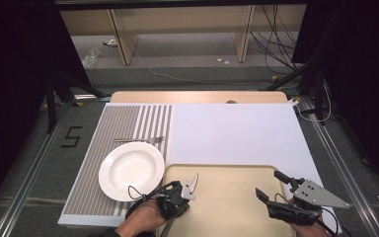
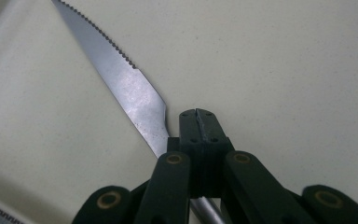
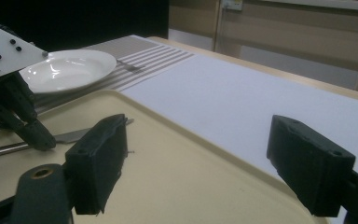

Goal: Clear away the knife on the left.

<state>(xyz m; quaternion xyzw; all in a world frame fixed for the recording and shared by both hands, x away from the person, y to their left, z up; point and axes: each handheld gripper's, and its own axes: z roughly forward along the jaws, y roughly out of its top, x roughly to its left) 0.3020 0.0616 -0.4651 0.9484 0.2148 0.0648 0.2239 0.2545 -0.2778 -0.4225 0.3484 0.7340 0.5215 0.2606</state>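
- My left gripper (image 2: 196, 122) was clenched on the knife (image 2: 121, 79), low over the beige tray (image 1: 227, 197).
- My right gripper (image 3: 200, 163) stood released, jaws apart, over that tray.

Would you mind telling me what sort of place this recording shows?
Probably a lab or studio mock-up of a dining setting: plate and tray on a table, with loose cables on the floor.
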